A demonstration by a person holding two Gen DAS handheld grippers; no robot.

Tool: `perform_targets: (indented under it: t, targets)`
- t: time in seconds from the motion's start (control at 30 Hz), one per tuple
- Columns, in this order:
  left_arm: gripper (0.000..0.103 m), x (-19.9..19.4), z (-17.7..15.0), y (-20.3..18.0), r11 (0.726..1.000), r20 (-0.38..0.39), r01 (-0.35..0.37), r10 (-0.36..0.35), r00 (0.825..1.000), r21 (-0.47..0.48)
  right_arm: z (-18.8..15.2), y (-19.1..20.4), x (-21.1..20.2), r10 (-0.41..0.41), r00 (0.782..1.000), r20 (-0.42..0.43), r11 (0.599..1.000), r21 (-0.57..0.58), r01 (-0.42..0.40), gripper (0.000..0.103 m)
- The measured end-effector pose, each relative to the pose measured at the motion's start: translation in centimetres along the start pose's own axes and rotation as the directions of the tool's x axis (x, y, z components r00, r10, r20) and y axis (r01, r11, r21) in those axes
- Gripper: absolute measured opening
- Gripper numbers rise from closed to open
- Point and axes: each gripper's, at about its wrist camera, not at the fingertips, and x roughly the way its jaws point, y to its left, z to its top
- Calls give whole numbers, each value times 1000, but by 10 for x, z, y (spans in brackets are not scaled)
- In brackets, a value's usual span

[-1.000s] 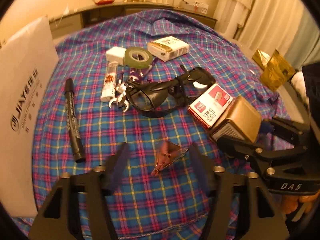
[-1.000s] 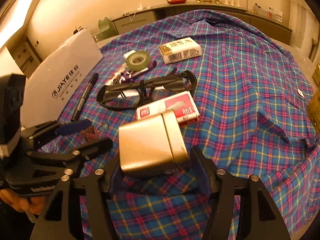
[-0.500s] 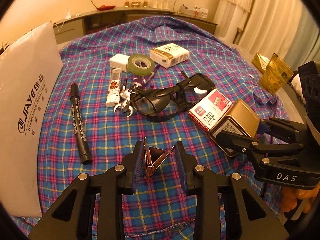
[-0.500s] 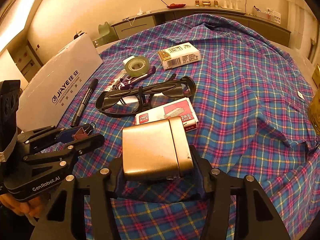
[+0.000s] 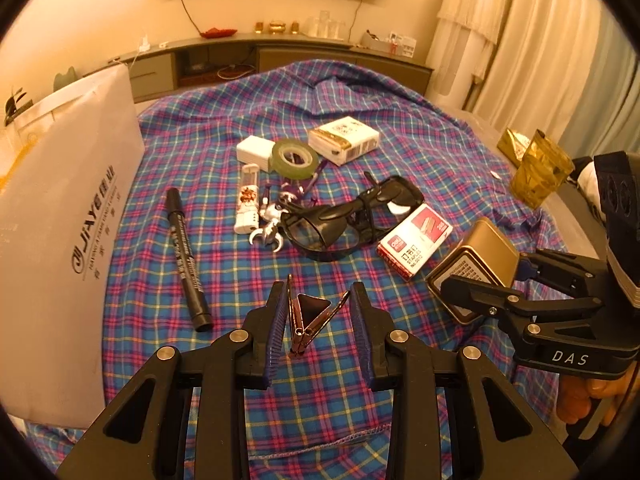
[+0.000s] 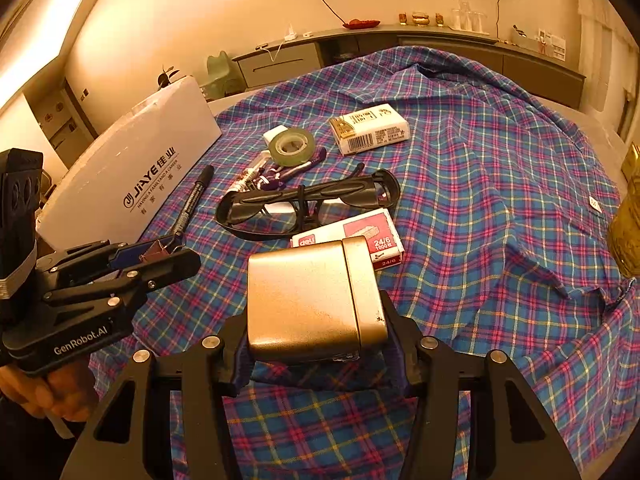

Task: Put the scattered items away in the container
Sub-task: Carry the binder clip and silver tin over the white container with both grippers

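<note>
My left gripper (image 5: 319, 300) is shut on a dark red binder clip (image 5: 308, 318), pads pressing its two wire handles, clip raised off the plaid cloth (image 5: 208, 392). The right wrist view shows that clip (image 6: 154, 249) between the left gripper's (image 6: 160, 256) fingers at the left. My right gripper (image 6: 316, 320) is shut on a gold tin (image 6: 300, 292), held by its sides just above the cloth. In the left wrist view the tin (image 5: 486, 252) sits in the right gripper (image 5: 480, 292) at the right. A white lettered box (image 5: 60, 220) stands along the left edge.
Still on the cloth lie a black marker (image 5: 186, 256), dark goggles (image 5: 344, 220), a red staples box (image 5: 416, 240), a tape roll (image 5: 294, 158), a white packet (image 5: 344, 140), a lighter (image 5: 248, 200) and a white charger (image 5: 254, 151). An amber glass (image 5: 540, 172) stands far right.
The left jaws closed on the binder clip and raised it off the cloth. The right jaws closed on the gold tin and hold it a little higher.
</note>
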Motion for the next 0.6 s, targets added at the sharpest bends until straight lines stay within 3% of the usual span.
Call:
perform_targets:
  t: [0.6]
  targets:
    - [32,-66,12,16,999,144,18,-14,990,-29,3,49,-35,30,997,66,997,-76,-25,54]
